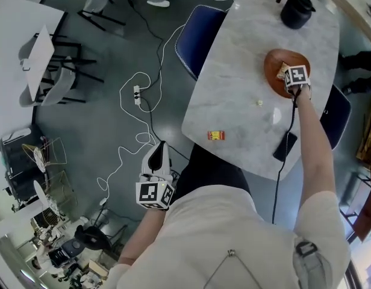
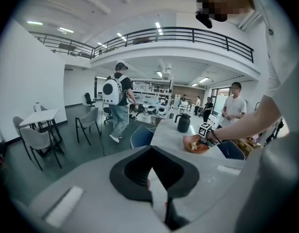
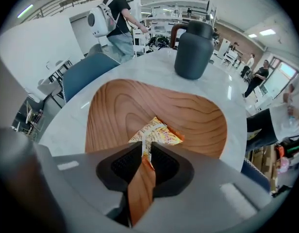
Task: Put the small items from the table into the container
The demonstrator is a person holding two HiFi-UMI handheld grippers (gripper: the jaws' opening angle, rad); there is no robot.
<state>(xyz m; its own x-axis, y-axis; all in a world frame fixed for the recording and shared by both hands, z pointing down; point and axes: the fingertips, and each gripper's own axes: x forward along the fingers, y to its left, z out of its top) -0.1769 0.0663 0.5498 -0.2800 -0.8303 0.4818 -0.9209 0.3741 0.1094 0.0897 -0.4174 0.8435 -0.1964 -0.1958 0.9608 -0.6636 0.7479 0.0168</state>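
Note:
A brown wooden bowl (image 1: pixel 274 62) stands on the white marble table (image 1: pixel 233 71), and in the right gripper view the bowl (image 3: pixel 188 115) fills the middle. An orange and yellow snack packet (image 3: pixel 158 132) lies in it. My right gripper (image 3: pixel 145 148) points steeply down into the bowl; its jaws stand slightly open with the packet's edge between the tips. A small red and yellow item (image 1: pixel 216 135) and a tiny pale one (image 1: pixel 259 103) lie on the table. My left gripper (image 1: pixel 158 149) hangs off the table's near edge over the floor, shut and empty.
A black kettle (image 1: pixel 296 9) stands at the table's far end. A dark phone (image 1: pixel 285 146) lies at the near right edge. A blue chair (image 1: pixel 194 35) sits left of the table. Cables and a power strip (image 1: pixel 137 94) run over the floor. People stand in the background.

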